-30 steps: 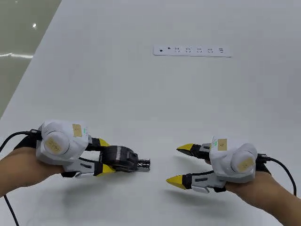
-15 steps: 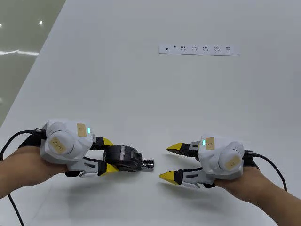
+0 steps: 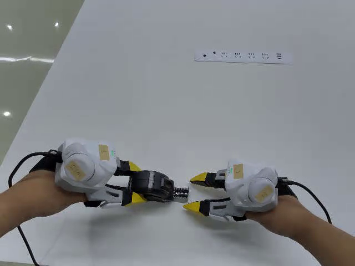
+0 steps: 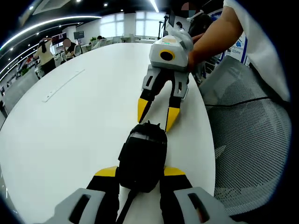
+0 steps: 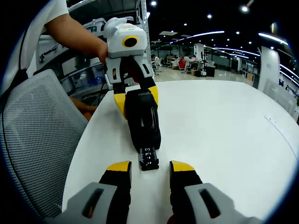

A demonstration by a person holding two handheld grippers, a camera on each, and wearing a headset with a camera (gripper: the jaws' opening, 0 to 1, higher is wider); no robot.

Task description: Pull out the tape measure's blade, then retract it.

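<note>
White table (image 3: 166, 111), white power strip (image 3: 243, 56) flat toward its far side, black tape measure (image 3: 155, 185) nearer

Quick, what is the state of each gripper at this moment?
Left gripper: shut on the tape measure.
Right gripper: open, holding nothing; its tips are close to the blade end.

The jaws of the left gripper (image 3: 135, 183) cover the flanks of the tape measure (image 3: 155, 185). In the head view, markings on the blade tip (image 3: 181, 193) are too small to read. The left cable (image 3: 25, 159) runs off the bottom edge.
</note>
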